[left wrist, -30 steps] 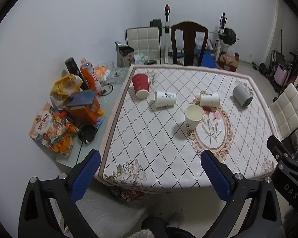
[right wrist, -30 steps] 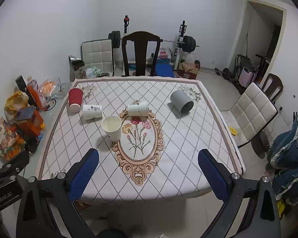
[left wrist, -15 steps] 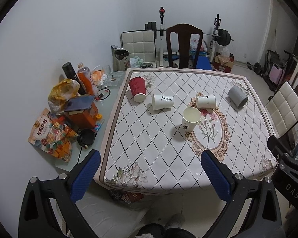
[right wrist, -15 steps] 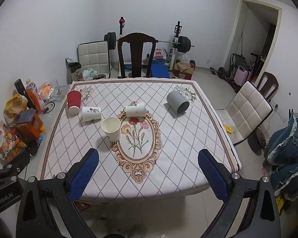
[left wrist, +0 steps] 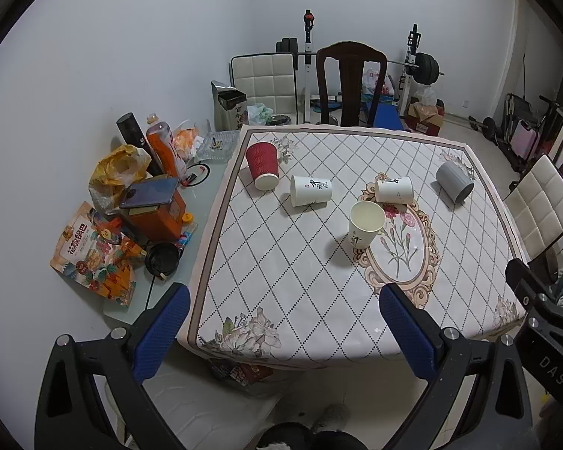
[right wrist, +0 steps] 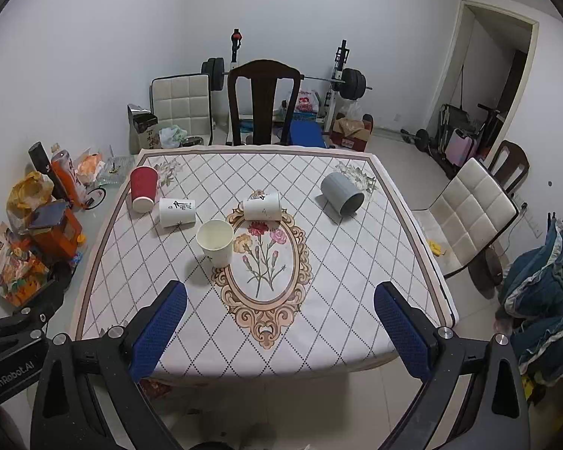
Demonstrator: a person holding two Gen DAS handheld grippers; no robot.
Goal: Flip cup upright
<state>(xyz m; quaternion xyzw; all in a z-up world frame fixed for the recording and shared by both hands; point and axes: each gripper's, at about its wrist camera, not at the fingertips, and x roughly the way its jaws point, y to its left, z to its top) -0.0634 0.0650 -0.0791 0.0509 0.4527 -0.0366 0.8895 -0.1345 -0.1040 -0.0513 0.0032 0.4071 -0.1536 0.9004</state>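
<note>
Several cups are on the patterned table (left wrist: 281, 262) (right wrist: 349, 262). A cream paper cup (left wrist: 365, 224) (right wrist: 216, 242) stands upright near the middle. A red cup (left wrist: 262, 170) (right wrist: 143, 188), a white printed cup (left wrist: 310, 190) (right wrist: 176, 212), a second white cup (left wrist: 393, 189) (right wrist: 262, 205) and a grey cup (left wrist: 454, 185) (right wrist: 342, 193) lie on their sides. My left gripper (left wrist: 281, 332) and right gripper (right wrist: 279, 332) are both open and empty, held back from the table's near edge, far from every cup.
A side surface left of the table holds snack bags (left wrist: 94, 255), an orange box (left wrist: 155, 213) and bottles (left wrist: 165, 148). A dark wooden chair (right wrist: 262, 101) stands behind the table, a white padded chair (right wrist: 469, 217) at its right. Gym weights line the back wall.
Both grippers have drawn back and up from the table, so it looks smaller and farther. No cup has moved. Both stay open.
</note>
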